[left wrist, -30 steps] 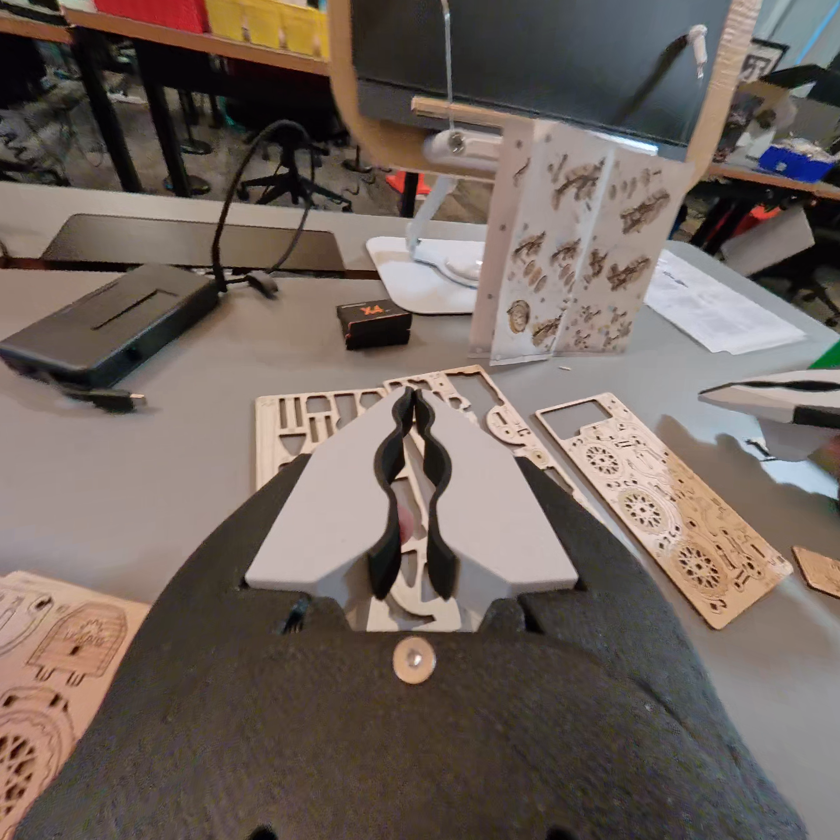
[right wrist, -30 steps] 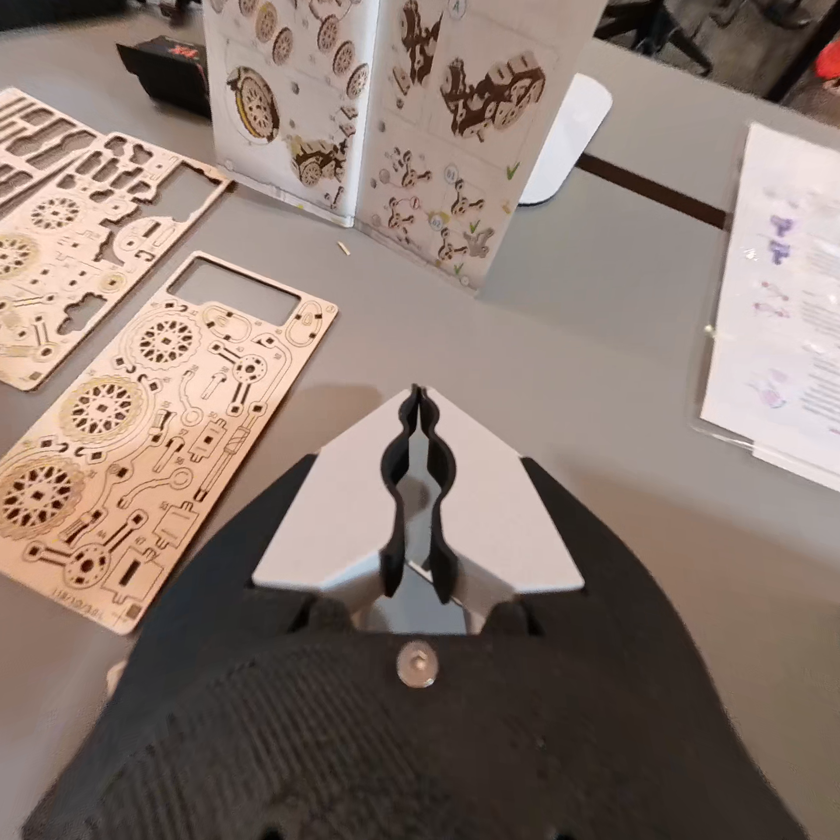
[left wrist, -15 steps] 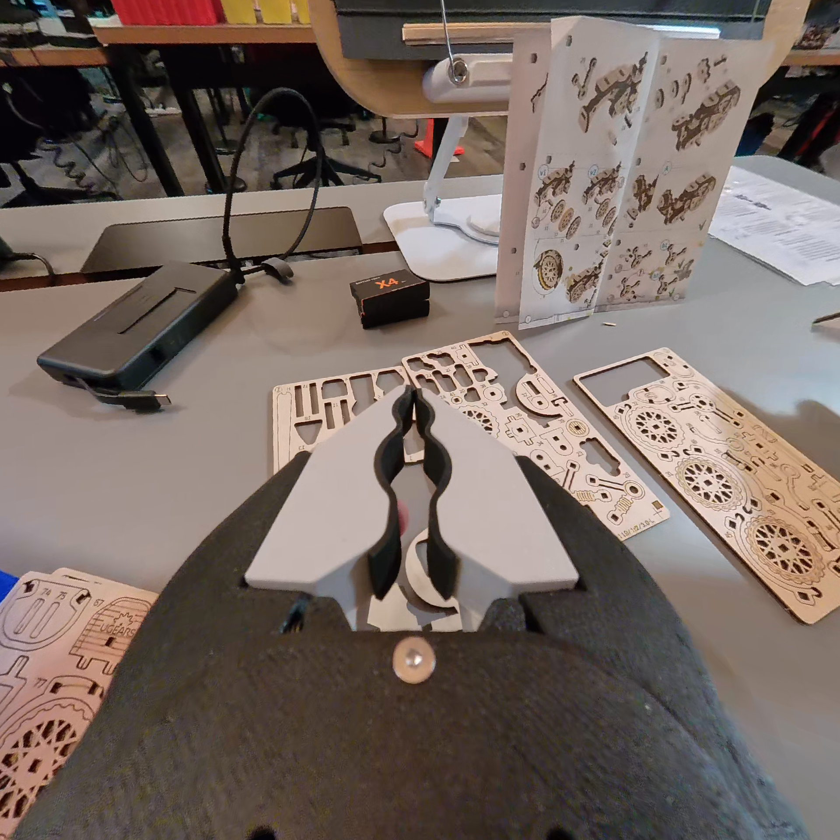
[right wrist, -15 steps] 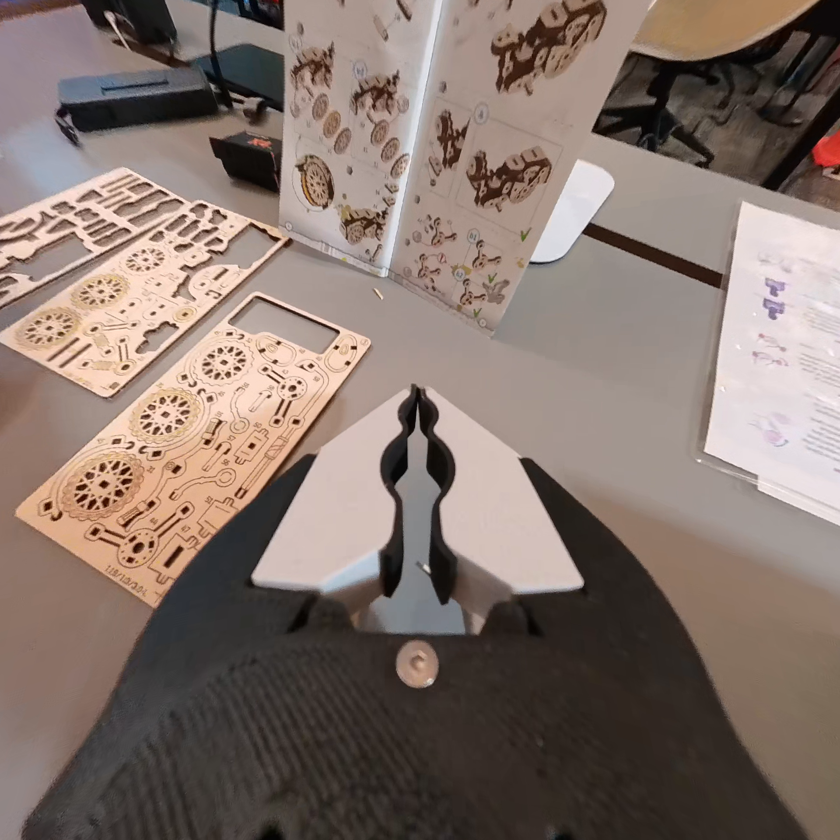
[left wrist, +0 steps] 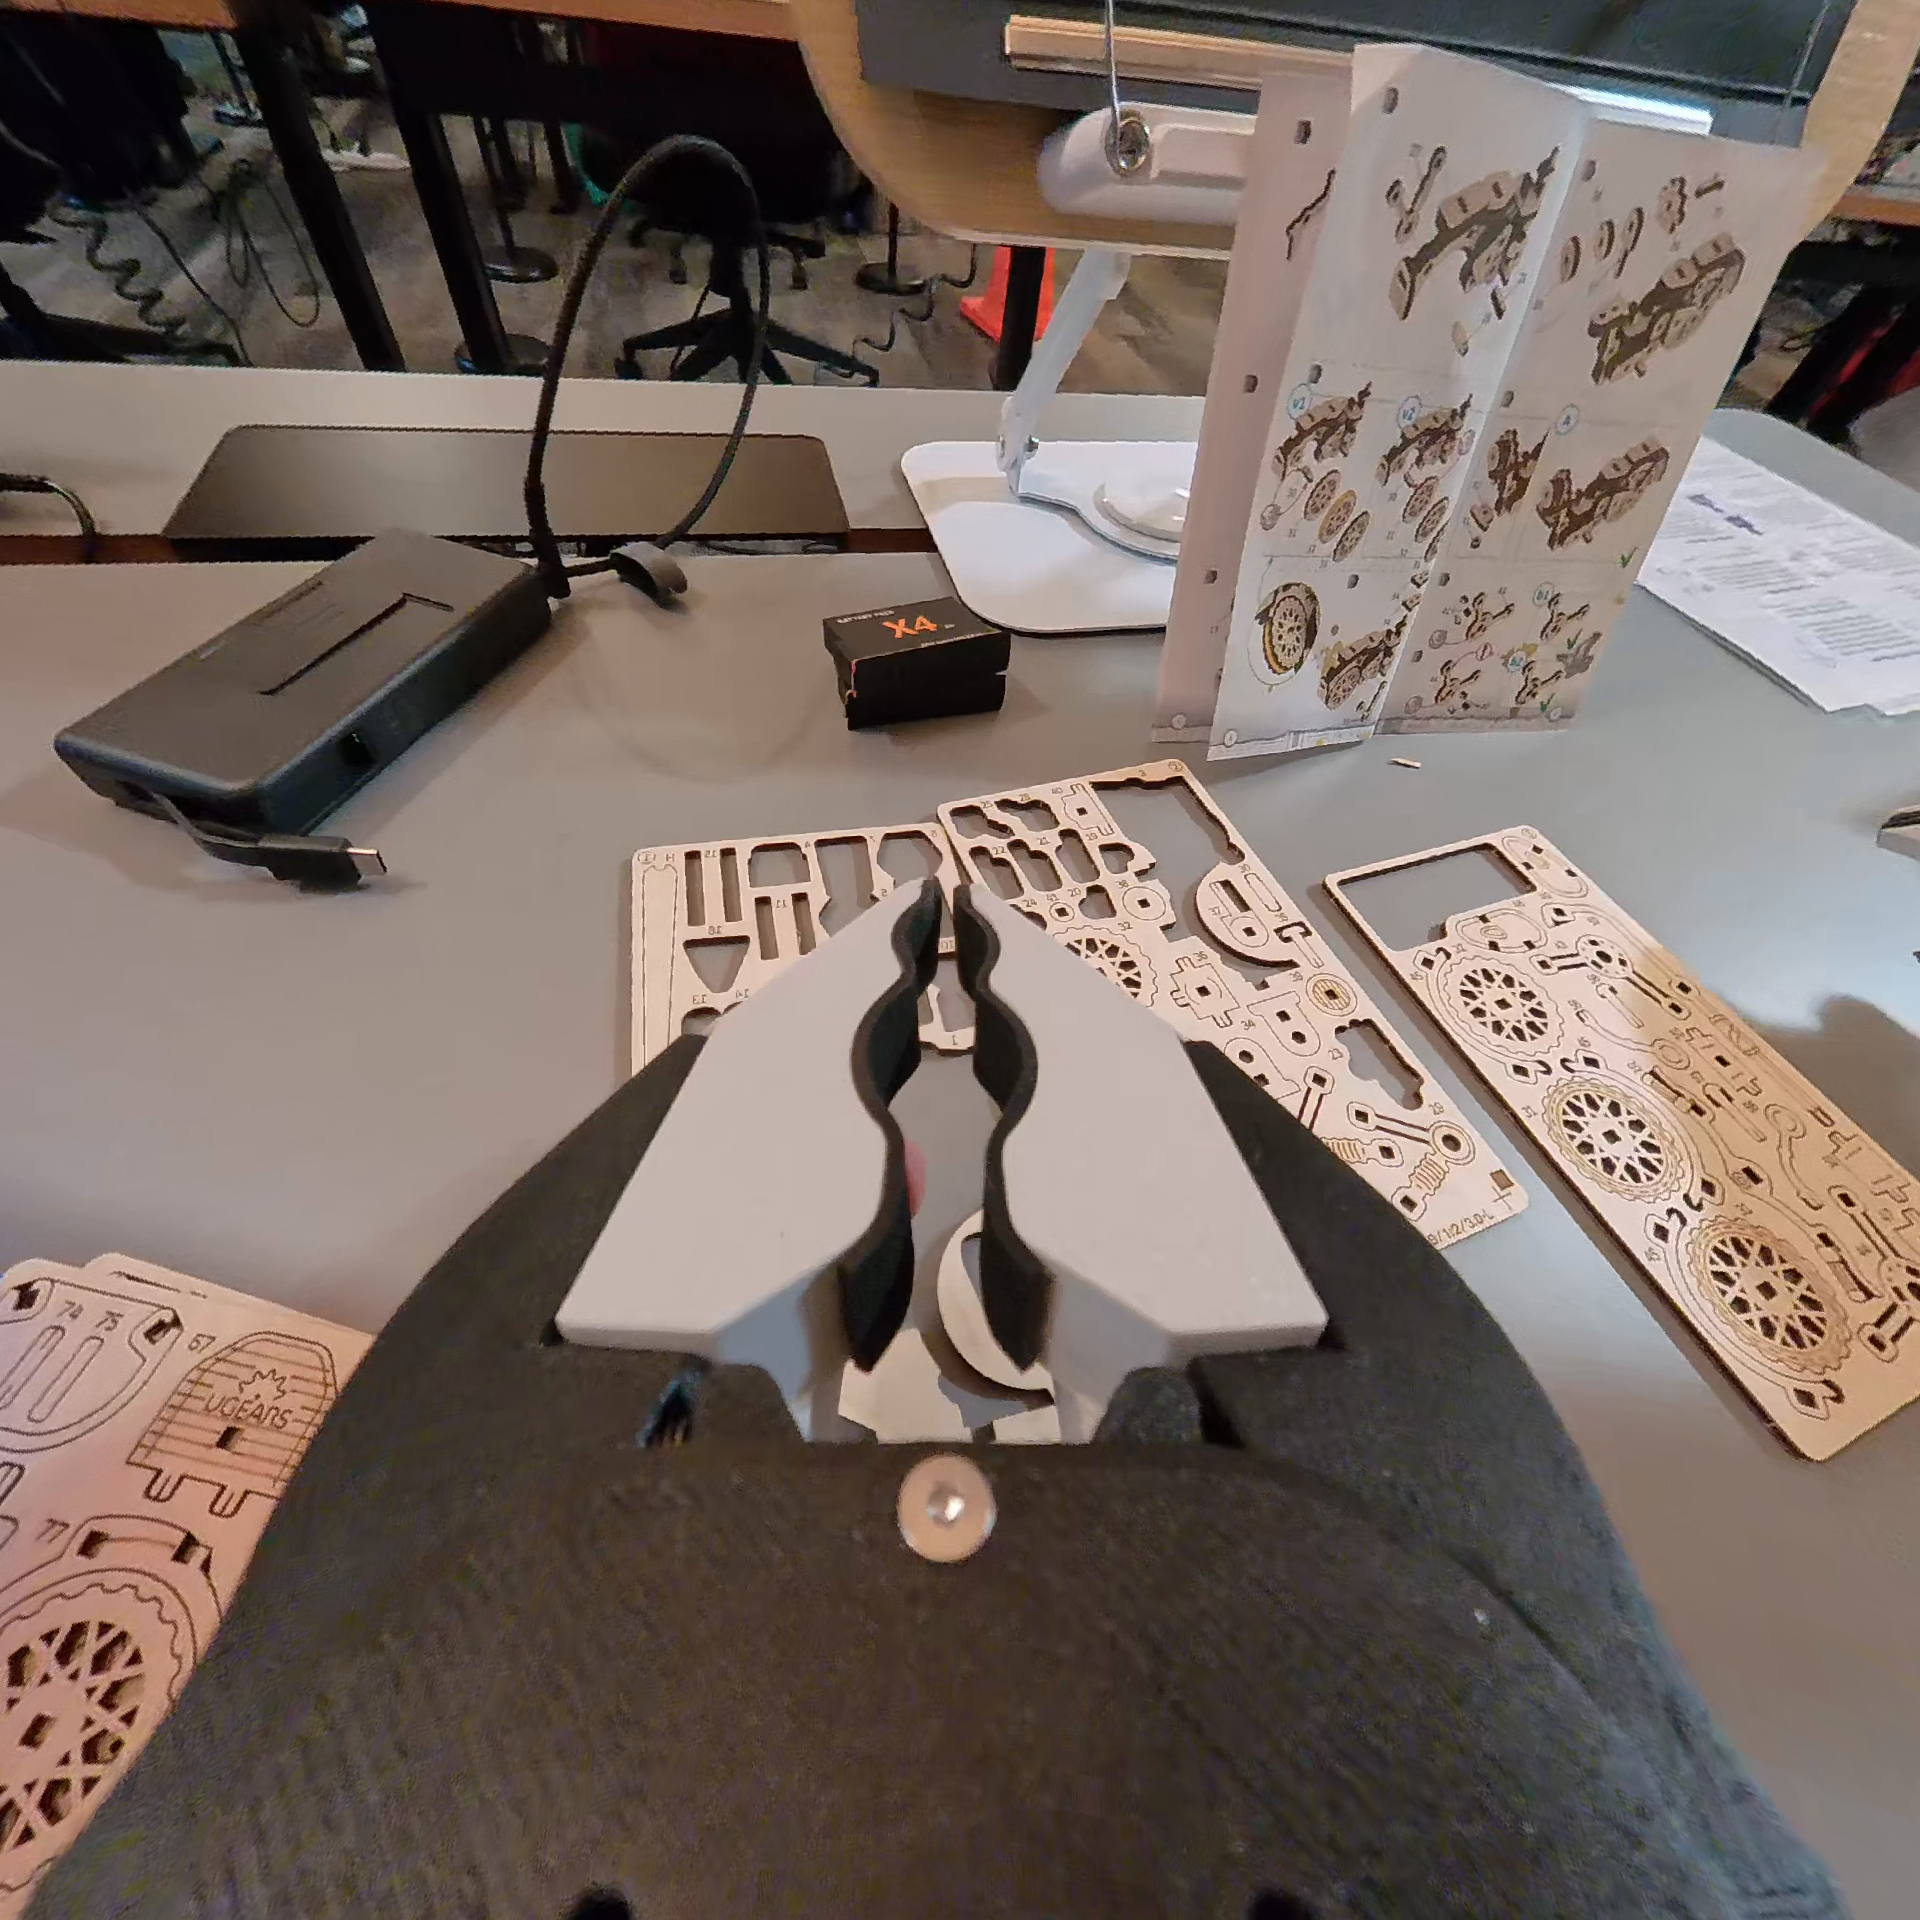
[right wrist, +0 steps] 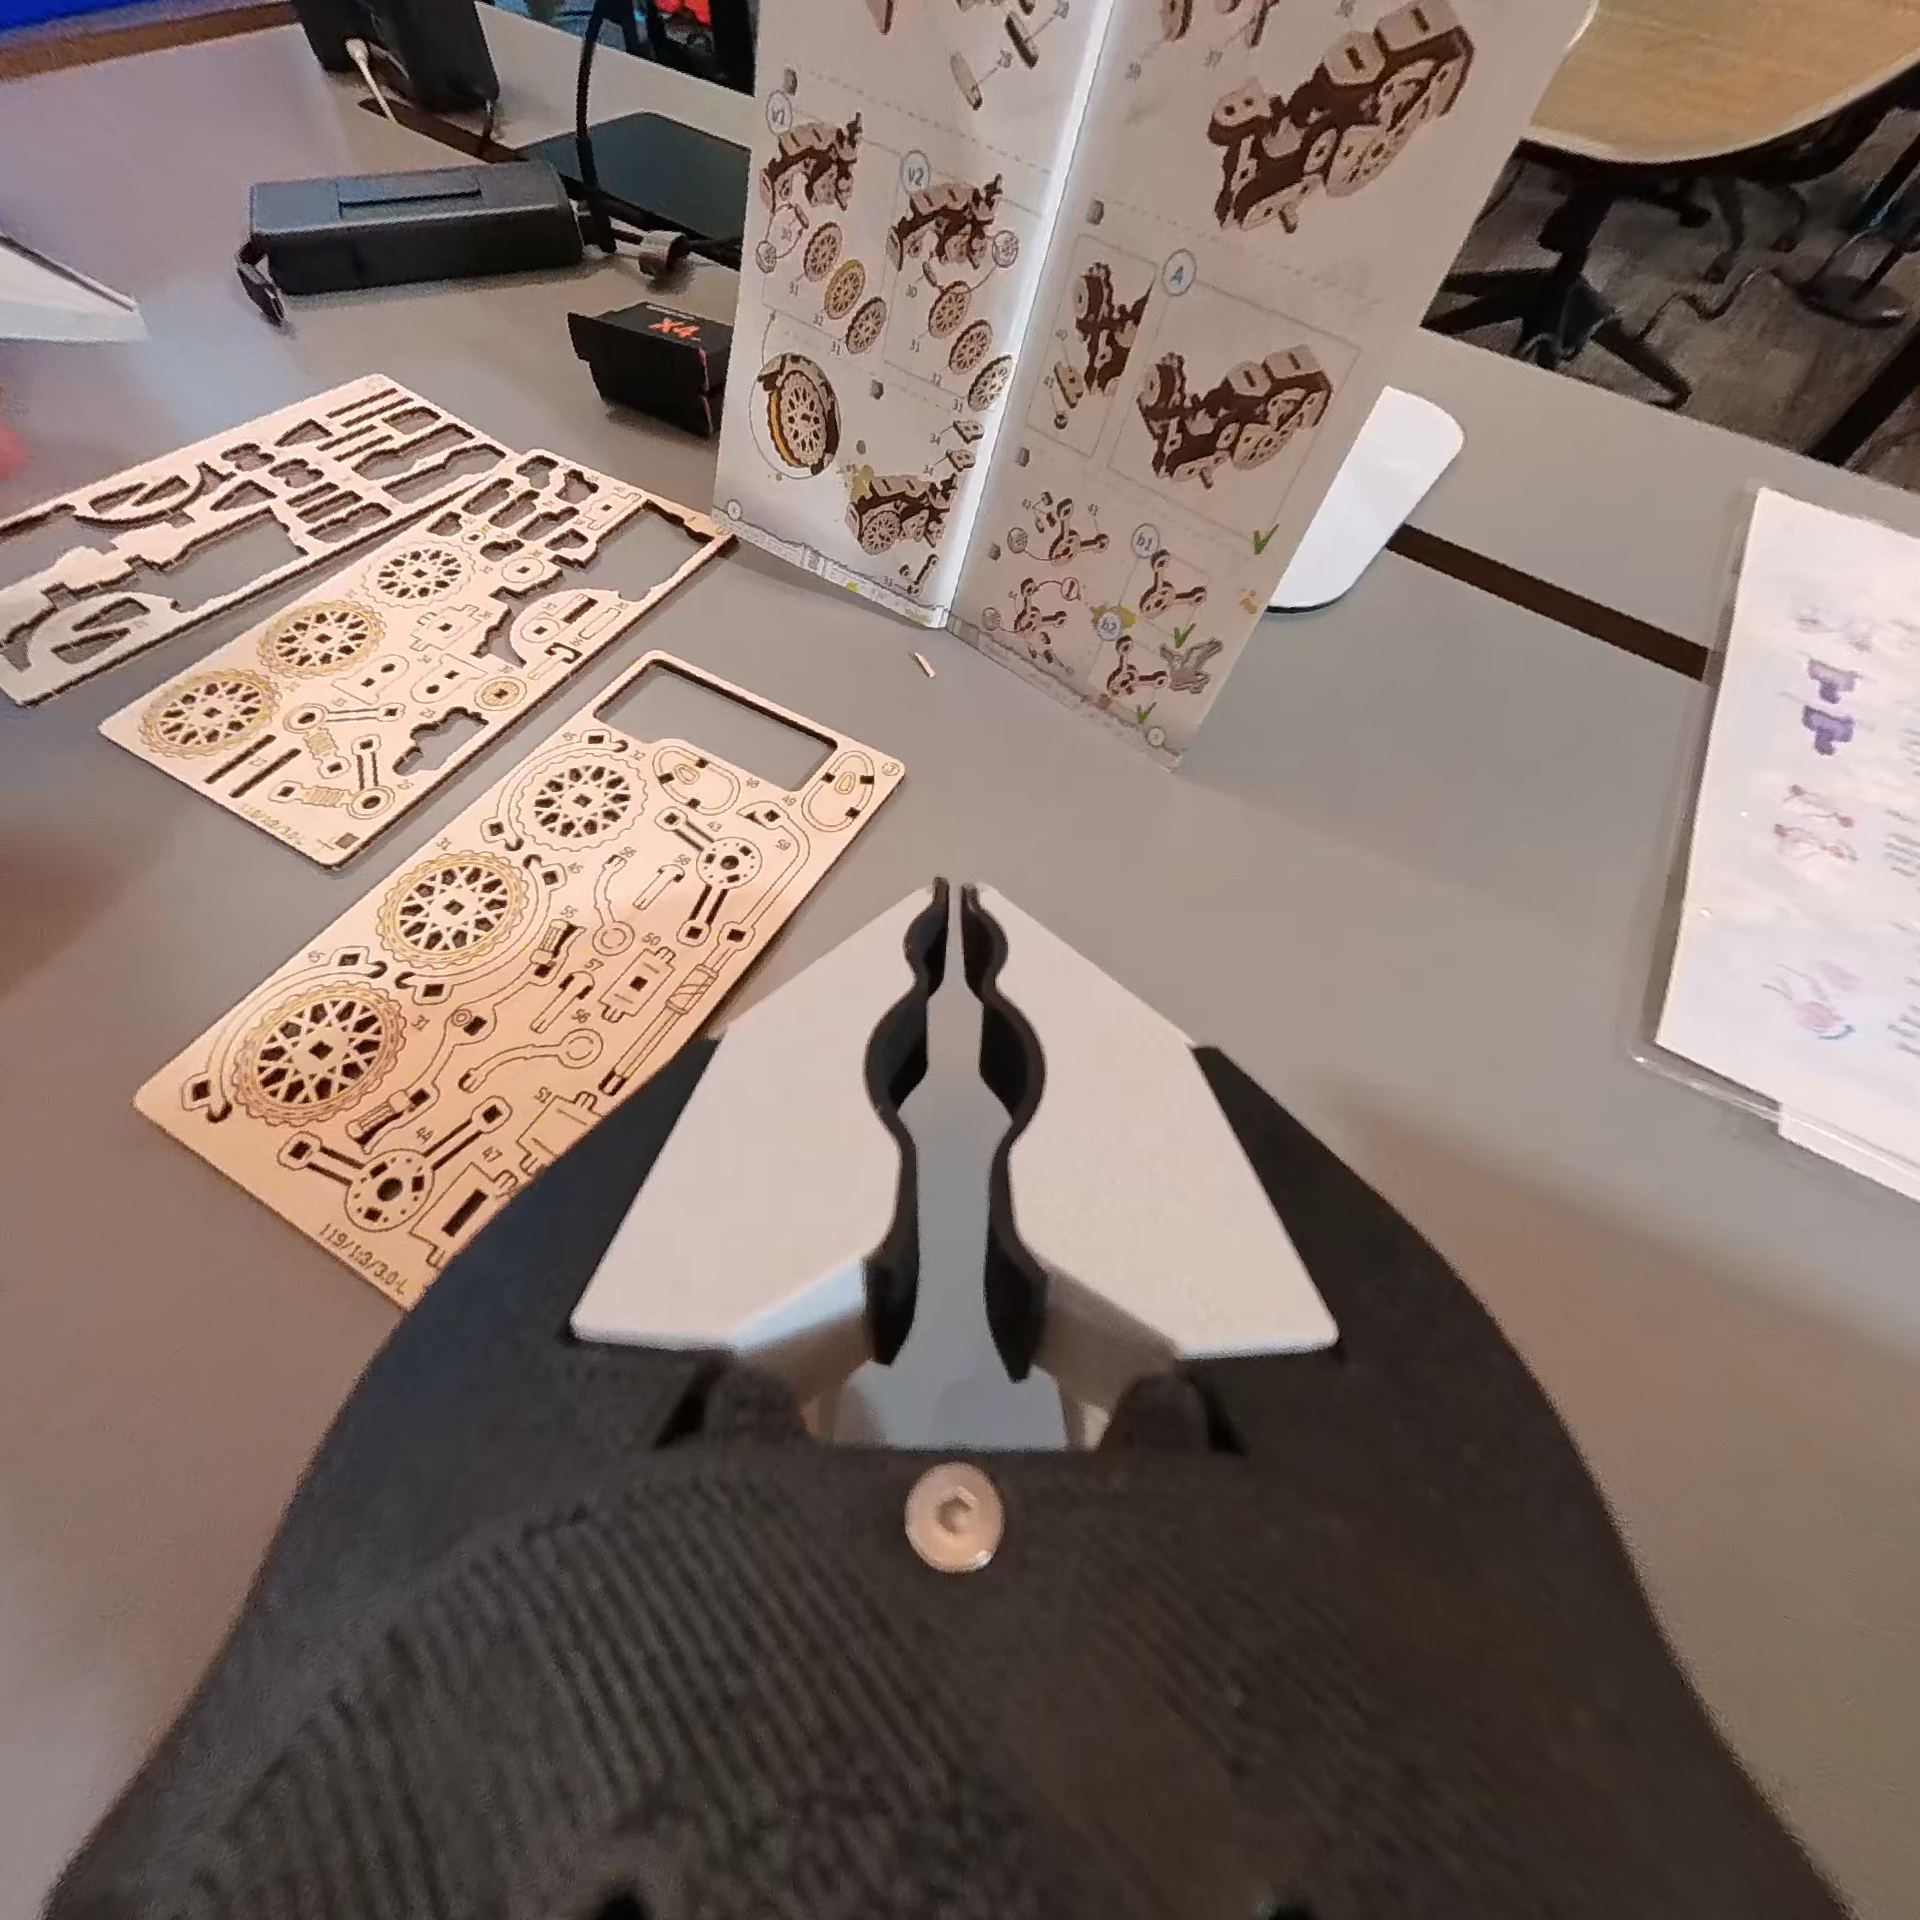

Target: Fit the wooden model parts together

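Three pale laser-cut wooden sheets [right wrist: 520, 997], wheels still unpunched.

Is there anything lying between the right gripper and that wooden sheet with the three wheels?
Nothing visible does. The right gripper hovers over bare grey table, and the wooden sheet lies flat just to its left, uncovered.

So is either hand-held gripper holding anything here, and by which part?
Nothing is held. The left hand-held gripper and the right hand-held gripper are both shut on nothing, above the grey table; the wooden sheets lie untouched.
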